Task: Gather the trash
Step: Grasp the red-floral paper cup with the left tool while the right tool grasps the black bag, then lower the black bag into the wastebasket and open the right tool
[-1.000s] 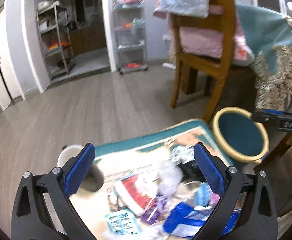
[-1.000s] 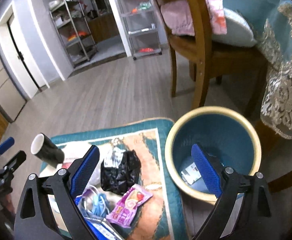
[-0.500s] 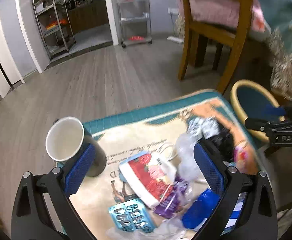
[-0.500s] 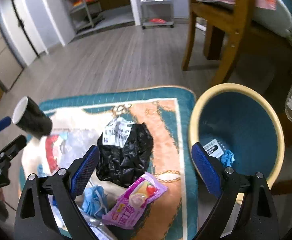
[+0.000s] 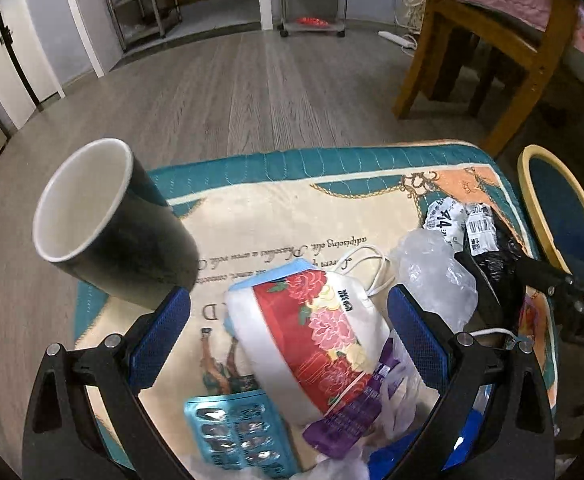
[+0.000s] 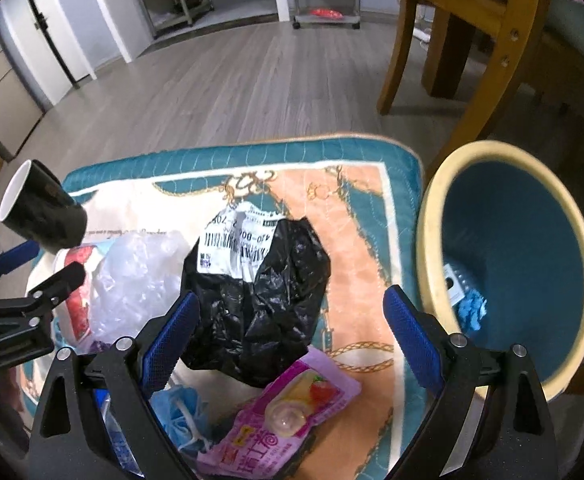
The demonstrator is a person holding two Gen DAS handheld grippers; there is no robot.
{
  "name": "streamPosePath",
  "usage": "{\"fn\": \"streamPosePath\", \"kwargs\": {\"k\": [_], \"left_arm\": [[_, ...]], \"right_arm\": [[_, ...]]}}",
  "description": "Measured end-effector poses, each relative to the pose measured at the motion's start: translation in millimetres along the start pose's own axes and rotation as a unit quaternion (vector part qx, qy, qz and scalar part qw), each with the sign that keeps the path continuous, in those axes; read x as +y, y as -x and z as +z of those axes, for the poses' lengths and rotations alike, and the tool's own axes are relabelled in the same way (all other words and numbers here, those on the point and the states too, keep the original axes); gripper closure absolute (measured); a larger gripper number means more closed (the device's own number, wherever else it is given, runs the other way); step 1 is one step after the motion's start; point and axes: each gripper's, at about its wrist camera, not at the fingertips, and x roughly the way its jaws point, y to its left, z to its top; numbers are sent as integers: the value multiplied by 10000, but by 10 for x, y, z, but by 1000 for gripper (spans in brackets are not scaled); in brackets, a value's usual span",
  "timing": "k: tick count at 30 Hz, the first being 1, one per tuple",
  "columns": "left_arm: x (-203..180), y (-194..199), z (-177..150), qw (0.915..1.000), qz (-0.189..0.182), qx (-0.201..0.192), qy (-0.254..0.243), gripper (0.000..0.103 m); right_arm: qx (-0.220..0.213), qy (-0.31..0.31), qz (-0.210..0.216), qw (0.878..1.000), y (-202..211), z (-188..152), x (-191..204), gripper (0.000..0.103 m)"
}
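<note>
between open right hand-held gripper (image 6: 292, 330) fingers | black bag (image 6: 259, 300) | bin (image 6: 508, 264) right

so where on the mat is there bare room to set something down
Free: the cream strip of mat between the teal border and the flowered pack, and the orange patch between the black bag and the bin. The near side is crowded with wrappers.

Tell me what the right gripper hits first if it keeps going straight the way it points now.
Most likely the crumpled black plastic bag, which fills the gap between the open right gripper fingers. The pink snack wrapper lies nearer but lower, so depth is uncertain.
</note>
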Motion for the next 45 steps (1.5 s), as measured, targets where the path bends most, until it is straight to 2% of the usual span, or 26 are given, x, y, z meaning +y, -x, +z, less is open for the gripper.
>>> {"fn": "streamPosePath", "kwargs": {"k": [3, 5, 12, 14, 15, 19, 27, 33, 39, 45], "left_arm": [[-77, -97, -11, 9997, 112, 158, -122, 6], [-107, -168, -29, 9992, 193, 307, -157, 6], [-37, -287, -53, 9972, 255, 707, -7, 7], [-19, -298, -54, 9968, 246, 762, 2, 22], [-12, -304, -57, 9965, 224, 810, 5, 26], [2, -261, -53, 9961, 313, 818, -47, 28], [71, 101, -4, 9990, 324, 279, 103, 29], [55, 502, -36, 9992, 127, -356, 115, 28], [-17, 943, -31, 9938, 82, -1111, -71, 29], [-125, 1208, -12, 9872, -28, -1549, -382, 29]], "right_arm": [[110, -34, 94, 9999, -55, -8, -11, 13], [236, 0, 86, 9997, -111, -24, -11, 19], [574, 4, 166, 9982, -229, -80, -57, 49], [592, 3, 241, 9980, -225, -81, -58, 57], [601, 15, 268, 9978, -225, -84, -55, 61], [574, 129, 256, 9979, -187, -68, -27, 68], [223, 137, 287, 9992, 61, -5, -70, 70], [-131, 156, 351, 9992, 320, 14, -89, 70], [-392, 177, 374, 9984, 514, 4, -84, 70], [-696, 110, 449, 9965, 743, 25, -153, 71]]}}
